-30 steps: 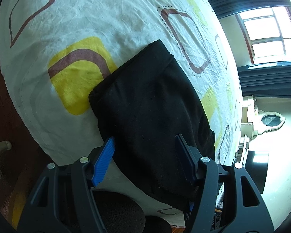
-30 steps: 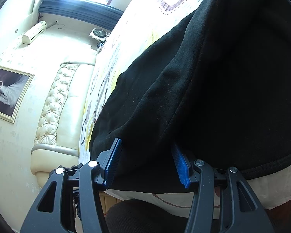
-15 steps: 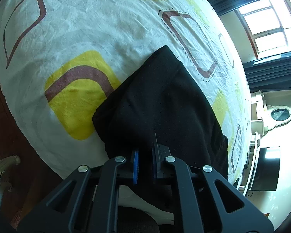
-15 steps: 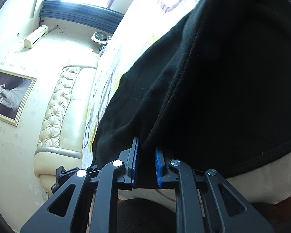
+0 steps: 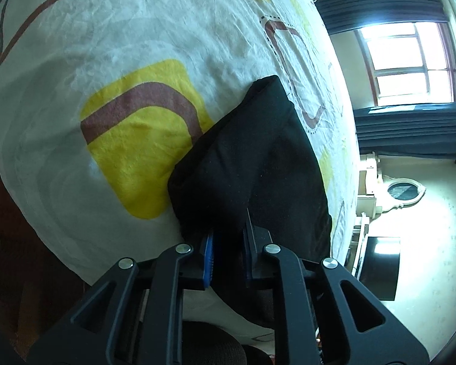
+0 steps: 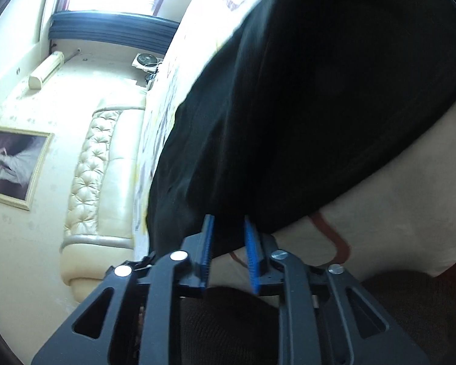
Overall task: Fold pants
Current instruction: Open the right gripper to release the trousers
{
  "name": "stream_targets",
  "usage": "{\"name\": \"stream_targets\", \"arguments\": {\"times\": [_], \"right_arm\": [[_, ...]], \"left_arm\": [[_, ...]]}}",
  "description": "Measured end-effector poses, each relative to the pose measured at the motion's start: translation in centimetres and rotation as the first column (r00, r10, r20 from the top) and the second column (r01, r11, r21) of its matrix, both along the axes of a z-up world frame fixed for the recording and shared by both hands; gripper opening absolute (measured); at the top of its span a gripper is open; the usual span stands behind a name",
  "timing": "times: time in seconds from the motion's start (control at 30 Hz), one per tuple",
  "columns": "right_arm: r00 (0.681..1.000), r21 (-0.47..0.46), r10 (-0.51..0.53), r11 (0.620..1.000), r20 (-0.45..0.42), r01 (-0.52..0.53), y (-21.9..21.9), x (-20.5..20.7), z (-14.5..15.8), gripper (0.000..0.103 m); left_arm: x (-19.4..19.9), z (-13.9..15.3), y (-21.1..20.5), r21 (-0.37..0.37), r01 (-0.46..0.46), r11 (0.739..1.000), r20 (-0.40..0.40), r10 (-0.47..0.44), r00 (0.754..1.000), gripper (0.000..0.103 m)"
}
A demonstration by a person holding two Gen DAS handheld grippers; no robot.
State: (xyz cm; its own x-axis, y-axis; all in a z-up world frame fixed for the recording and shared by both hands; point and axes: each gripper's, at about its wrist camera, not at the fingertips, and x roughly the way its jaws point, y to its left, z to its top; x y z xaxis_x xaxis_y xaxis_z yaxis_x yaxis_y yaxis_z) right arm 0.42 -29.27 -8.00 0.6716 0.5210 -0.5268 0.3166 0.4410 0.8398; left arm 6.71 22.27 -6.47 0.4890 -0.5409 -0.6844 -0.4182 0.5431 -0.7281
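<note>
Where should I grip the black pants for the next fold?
Grip the near hem edge of the black pants, from the bed's near side. The layers hang there, and the left gripper and right gripper already straddle it.

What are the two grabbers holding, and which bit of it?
Both the left gripper and right gripper pinch the black pants along their near edge.

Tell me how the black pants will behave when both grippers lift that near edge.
The black pants will likely droop between the left gripper and right gripper: soft, thick cloth, already bunched. The fuzzy fabric probably resists slipping from the ribbed pads. The folded layers may shift apart.
</note>
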Motion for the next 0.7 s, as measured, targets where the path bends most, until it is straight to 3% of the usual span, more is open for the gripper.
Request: {"name": "stream_targets", "arguments": {"times": [0.1, 0.13, 0.17, 0.3, 0.43, 0.5, 0.57, 0.7], "right_arm": [[0.998, -0.124, -0.055, 0.991, 0.035, 0.059, -2.6, -0.4, 3.4, 0.061], [0.995, -0.171, -0.085, 0.981, 0.046, 0.092, -4.0, -0.4, 4.6, 0.068], [0.99, -0.219, -0.128, 0.966, 0.061, 0.139, -5.9, -0.3, 6.0, 0.068], [0.963, -0.366, -0.262, 0.892, 0.056, 0.264, -13.7, 3.2, 10.0, 0.074], [0.937, -0.576, -0.34, 0.782, -0.074, 0.238, -20.9, 10.8, 11.3, 0.074], [0.913, -0.662, -0.38, 0.725, -0.151, 0.192, -23.6, 14.4, 10.7, 0.074], [0.887, -0.714, -0.395, 0.691, -0.24, 0.115, -25.7, 17.8, 9.3, 0.074], [0.839, -0.726, -0.421, 0.686, -0.346, 0.045, -27.4, 19.7, 5.2, 0.074]], "left_arm": [[-0.7, 1.7, -0.2, 0.03, 0.015, 0.999, 0.029, -0.016, 0.999, 0.046], [-1.0, 2.7, -0.5, 0.087, 0.007, 0.996, 0.033, -0.01, 0.999, 0.07], [-1.2, 3.6, -0.8, 0.149, -0.006, 0.989, 0.044, -0.001, 0.999, 0.076], [-0.2, 5.7, -3.3, 0.21, 0.051, 0.976, 0.111, -0.075, 0.991, 0.082], [1.1, 5.0, -5.8, 0.176, 0.084, 0.981, 0.076, -0.099, 0.992, 0.083], [1.6, 4.3, -6.9, 0.165, 0.108, 0.98, 0.05, -0.117, 0.992, 0.083], [1.9, 3.7, -7.5, 0.191, 0.127, 0.973, 0.033, -0.136, 0.99, 0.087], [2.4, 3.4, -8.6, 0.246, 0.175, 0.953, 0.04, -0.191, 0.981, 0.092]]}}
